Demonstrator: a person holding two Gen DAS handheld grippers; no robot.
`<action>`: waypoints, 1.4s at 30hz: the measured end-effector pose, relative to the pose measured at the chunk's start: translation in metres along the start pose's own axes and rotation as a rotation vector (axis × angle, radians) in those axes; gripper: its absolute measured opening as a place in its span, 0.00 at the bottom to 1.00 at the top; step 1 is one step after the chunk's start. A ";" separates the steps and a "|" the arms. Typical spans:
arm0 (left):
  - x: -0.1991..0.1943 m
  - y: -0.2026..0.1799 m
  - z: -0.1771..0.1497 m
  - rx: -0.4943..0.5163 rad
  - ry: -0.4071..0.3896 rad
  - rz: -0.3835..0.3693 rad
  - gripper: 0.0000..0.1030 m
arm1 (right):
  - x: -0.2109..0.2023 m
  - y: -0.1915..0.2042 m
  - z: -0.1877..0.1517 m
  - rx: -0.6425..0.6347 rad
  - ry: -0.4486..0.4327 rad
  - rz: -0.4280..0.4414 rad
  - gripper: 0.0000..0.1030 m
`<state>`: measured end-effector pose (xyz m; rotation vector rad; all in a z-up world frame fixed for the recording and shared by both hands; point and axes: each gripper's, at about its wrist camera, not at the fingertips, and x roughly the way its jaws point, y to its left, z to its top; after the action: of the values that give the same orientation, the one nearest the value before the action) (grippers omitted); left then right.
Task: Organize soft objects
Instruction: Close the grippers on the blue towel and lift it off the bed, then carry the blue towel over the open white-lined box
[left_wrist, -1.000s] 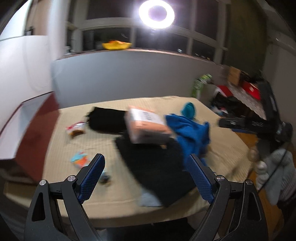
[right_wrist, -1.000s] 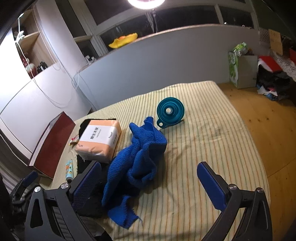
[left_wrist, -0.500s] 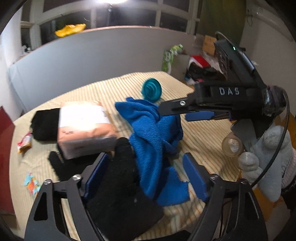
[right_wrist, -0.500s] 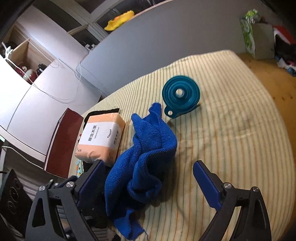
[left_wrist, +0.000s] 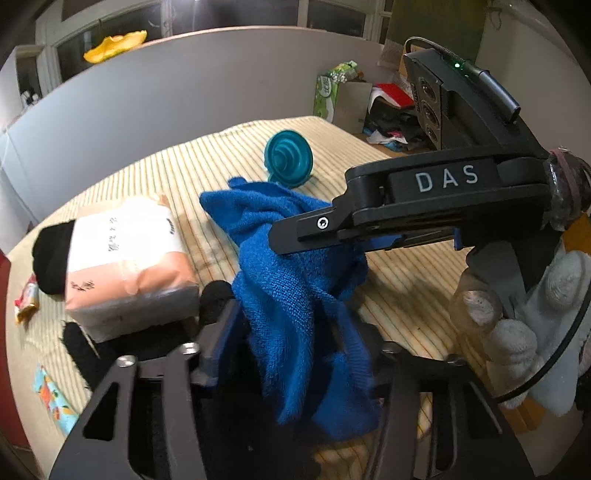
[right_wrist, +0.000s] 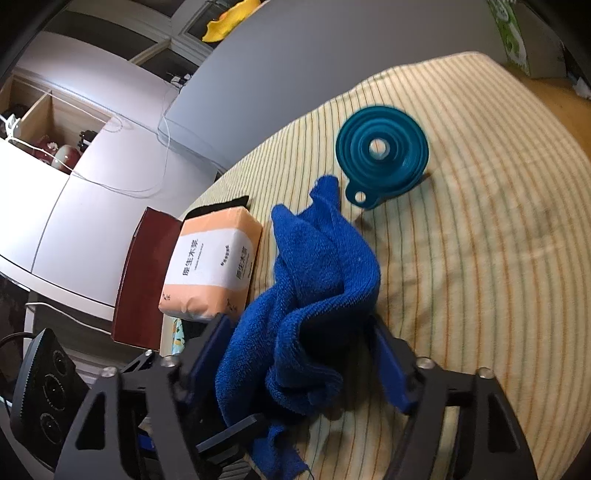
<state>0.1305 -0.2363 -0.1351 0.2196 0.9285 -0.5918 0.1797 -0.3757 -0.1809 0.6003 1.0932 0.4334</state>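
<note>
Now both grippers sit closer to the blue towel (left_wrist: 295, 280) than half a second ago, and their fingers have narrowed around it. Left gripper (left_wrist: 295, 343): blue pads flank the towel's near end, cloth bunched between them; contact looks likely but a firm pinch cannot be confirmed. Right gripper (right_wrist: 303, 354): pads likewise straddle the crumpled cloth, fingers partly drawn in; whether they press it cannot be told. In the left view the right gripper's body crosses above the towel from the right, held by a gloved hand (left_wrist: 524, 332).

Towel lies crumpled mid-bed on the striped bedspread (right_wrist: 480, 258), long axis running from the near edge toward the far edge, its far tip pointing at the teal funnel (right_wrist: 382, 149), which is just beyond it, apart. Tissue pack (right_wrist: 214, 266) just left of the towel, resting on black cloth (left_wrist: 51, 254). Snack wrappers (left_wrist: 26, 301) near the bed's left edge. Funnel, pack and wrappers unchanged in place.
</note>
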 end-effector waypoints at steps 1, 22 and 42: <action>0.002 0.000 0.000 -0.005 0.006 -0.005 0.41 | 0.001 -0.001 0.000 0.007 0.003 0.002 0.59; -0.035 0.015 0.020 -0.089 -0.095 -0.138 0.08 | -0.057 0.044 -0.008 -0.075 -0.109 0.031 0.09; -0.206 0.127 0.013 -0.205 -0.418 -0.036 0.08 | -0.074 0.250 0.008 -0.429 -0.167 0.069 0.08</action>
<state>0.1175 -0.0588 0.0293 -0.1040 0.5824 -0.5449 0.1481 -0.2306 0.0340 0.2879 0.7890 0.6457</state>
